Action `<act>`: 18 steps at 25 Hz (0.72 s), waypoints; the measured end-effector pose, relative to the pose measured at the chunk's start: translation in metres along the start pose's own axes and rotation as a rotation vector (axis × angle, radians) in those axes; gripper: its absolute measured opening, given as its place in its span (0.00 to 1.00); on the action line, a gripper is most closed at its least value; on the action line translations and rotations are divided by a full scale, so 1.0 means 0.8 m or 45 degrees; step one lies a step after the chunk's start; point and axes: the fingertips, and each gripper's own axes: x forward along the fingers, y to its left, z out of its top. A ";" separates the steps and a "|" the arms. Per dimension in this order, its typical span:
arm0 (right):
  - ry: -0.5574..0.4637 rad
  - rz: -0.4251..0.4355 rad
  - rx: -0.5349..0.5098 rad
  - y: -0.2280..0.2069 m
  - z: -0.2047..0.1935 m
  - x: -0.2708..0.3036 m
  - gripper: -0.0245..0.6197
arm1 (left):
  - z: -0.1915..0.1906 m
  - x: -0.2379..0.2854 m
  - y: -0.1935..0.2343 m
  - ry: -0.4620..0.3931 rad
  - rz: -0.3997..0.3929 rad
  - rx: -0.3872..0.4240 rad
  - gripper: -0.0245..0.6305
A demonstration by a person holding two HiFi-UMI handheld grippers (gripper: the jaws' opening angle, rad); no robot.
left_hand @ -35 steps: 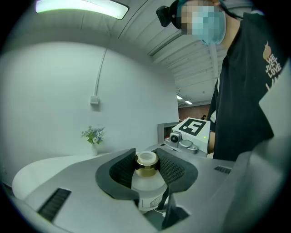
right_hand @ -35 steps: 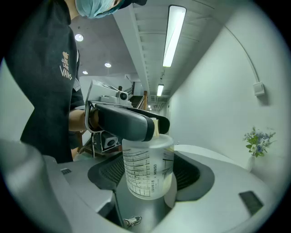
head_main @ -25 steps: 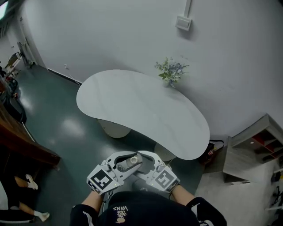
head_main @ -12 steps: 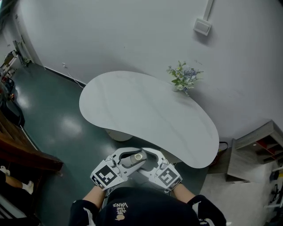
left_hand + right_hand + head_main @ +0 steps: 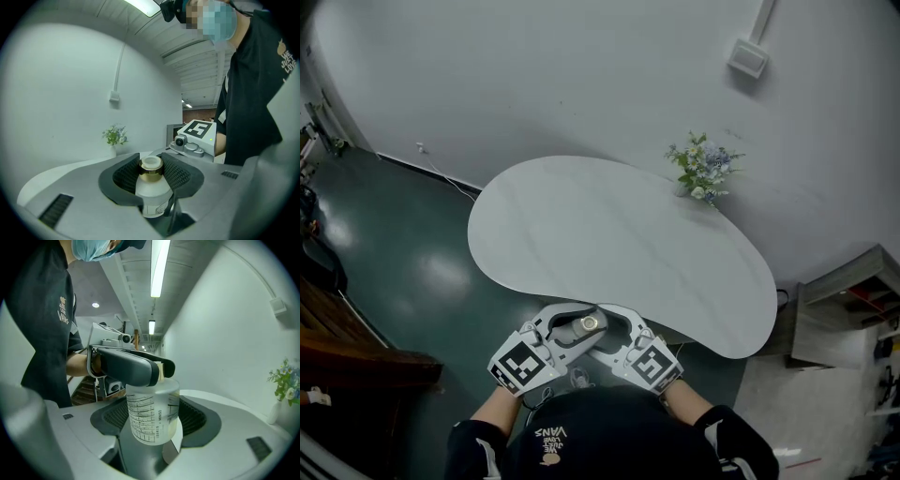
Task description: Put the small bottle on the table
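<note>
We have brought the bottle (image 5: 584,324) nearer the table (image 5: 609,234). The left gripper (image 5: 151,169) clamps its neck, and the right gripper (image 5: 154,417) seems clamped on its body. Placing remains.

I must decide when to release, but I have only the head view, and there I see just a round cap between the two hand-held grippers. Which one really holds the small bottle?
Observer: The left hand-held gripper; in its own view the jaws are closed on the top of the small bottle, around a gold collar.
Operator: And the right one?
Observer: In its view the frosted body stands between the jaws of the right hand-held gripper; whether they press, I cannot tell.
Operator: Any marking?
Observer: A label with black grid lines on the body.
</note>
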 end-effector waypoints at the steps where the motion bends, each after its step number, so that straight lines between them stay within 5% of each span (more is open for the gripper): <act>1: 0.003 0.004 0.003 -0.006 0.000 0.006 0.48 | -0.002 0.002 0.008 -0.001 0.002 -0.003 0.28; 18: 0.008 0.094 -0.049 -0.173 0.009 0.058 0.48 | 0.012 0.088 0.163 -0.013 0.094 -0.029 0.28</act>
